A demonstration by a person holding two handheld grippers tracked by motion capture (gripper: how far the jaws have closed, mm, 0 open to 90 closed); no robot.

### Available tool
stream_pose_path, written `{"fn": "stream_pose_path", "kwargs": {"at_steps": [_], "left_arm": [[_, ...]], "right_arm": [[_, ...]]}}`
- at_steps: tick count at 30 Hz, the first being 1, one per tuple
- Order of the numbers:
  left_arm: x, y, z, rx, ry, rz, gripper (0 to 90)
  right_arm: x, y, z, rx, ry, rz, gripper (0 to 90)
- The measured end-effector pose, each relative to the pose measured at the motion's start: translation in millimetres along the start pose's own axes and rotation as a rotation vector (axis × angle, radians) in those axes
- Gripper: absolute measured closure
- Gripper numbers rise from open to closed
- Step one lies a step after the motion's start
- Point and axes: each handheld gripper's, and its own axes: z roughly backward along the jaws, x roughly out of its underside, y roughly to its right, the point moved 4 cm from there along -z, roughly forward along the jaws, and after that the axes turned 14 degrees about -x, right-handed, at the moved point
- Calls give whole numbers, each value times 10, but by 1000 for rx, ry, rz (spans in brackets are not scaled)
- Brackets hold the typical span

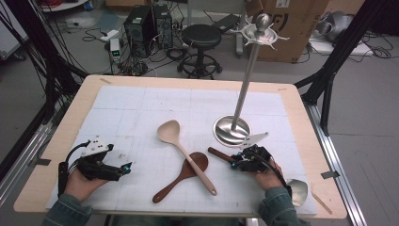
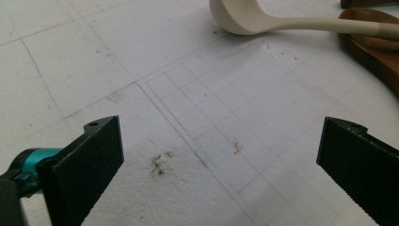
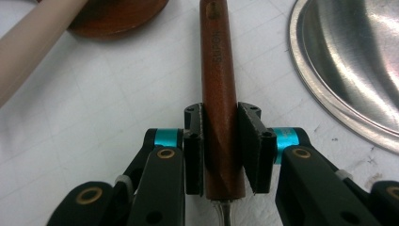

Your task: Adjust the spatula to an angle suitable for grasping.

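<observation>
Fig.: bench seen from the person's side, near to far. Nearest, at the bench edge by the right sleeve, a shiny steel ladle bowl [image 1: 299,192] is seen, belonging to the utensil in hand; its dark reddish-brown turned wooden handle [image 3: 220,117] lies low on the white gridded foam mat [image 1: 141,113] and is pinched between the right tongs [image 3: 221,143], pads pressed on both sides of it, approx. mid-handle. The left tongs [image 2: 219,160] are spread wide, nothing between them, resting w/ the hand on the mat's left part.

Step judged in hand: lifting the ladle for hanging on the stand. For a clean lift, the grip should be kept square to the handle axis; the hole near the handle's far end should be left free of the pads, since a hook would need it. A heavy bowl may swing the handle downward, so a slow, level rise is advised.

Mid-bench: a cream plastic spoon [image 1: 184,153] is laid across a dark wooden spoon [image 1: 181,176], touching it.

Farther: a polished steel utensil stand [image 1: 244,89] w/ dished round base [image 3: 357,66] and hooked top; the dish holds nothing, and no utensil hangs from the hooks.
</observation>
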Motion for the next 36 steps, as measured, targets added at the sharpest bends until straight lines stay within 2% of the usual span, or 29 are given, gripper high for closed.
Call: {"fn": "stream_pose_path", "kwargs": {"at_steps": [6, 10, 18, 21, 24, 36], "left_arm": [[-2, 4, -10, 1, -3, -1, 17], [-2, 4, -9, 0, -2, -1, 16], [-1, 1, -3, 1, 0, 1, 16], [-3, 0, -3, 2, 3, 4, 16], [-2, -1, -3, 2, 2, 3, 16], [0, 1, -7, 4, 0, 1, 16]], "right_arm": [[-39, -59, 48, -24, 37, 4, 730], [-132, -146, 28, -59, 60, 20, 730], [-245, -242, -142, -101, 39, 29, 729], [-242, -241, -188, -102, 25, 26, 728], [-232, -235, -192, -115, 39, 10, 724], [-135, -226, -142, -91, 27, -20, 664]]}}
